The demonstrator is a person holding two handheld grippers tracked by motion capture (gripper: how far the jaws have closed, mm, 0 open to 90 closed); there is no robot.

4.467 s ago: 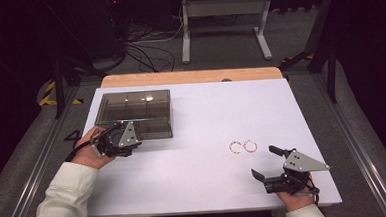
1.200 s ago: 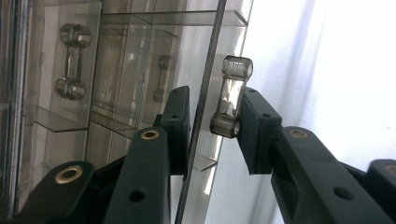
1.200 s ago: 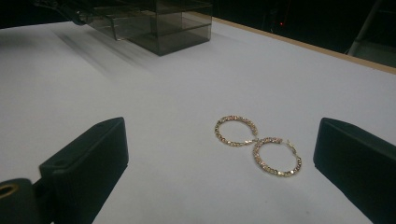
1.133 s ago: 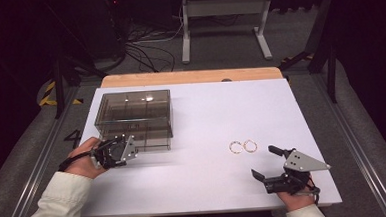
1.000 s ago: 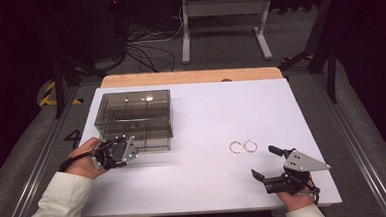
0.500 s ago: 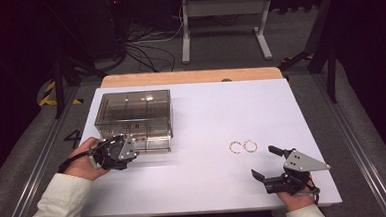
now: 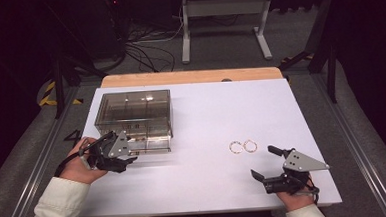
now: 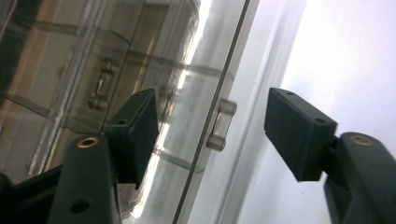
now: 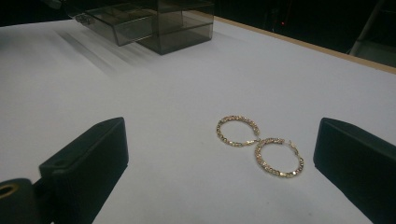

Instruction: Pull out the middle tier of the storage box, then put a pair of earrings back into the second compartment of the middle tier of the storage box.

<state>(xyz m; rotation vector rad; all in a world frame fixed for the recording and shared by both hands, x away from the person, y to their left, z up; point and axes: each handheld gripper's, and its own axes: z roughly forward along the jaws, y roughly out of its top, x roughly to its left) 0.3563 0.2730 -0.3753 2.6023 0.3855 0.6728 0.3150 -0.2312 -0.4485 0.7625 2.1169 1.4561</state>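
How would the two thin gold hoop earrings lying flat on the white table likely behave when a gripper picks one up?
The two thin gold hoop earrings look wiry, so probably light and fairly stiff. Lying flat on the white table, they may slide rather than roll. They touch, so lifting one might drag the other.

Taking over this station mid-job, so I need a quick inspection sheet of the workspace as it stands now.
Surface: white table top, wooden strip along the far edge.
Job's things: smoky clear drawer box, a lower drawer pulled slightly out, small handle; two gold hoop earrings lying side by side.
Clutter: nothing seen.
Grippers: left gripper has just been opening, jaws either side of the handle, apart from it; right gripper open, short of the earrings.
Cables: loose cables on the floor beyond.
Surroundings: dark, metal stand.
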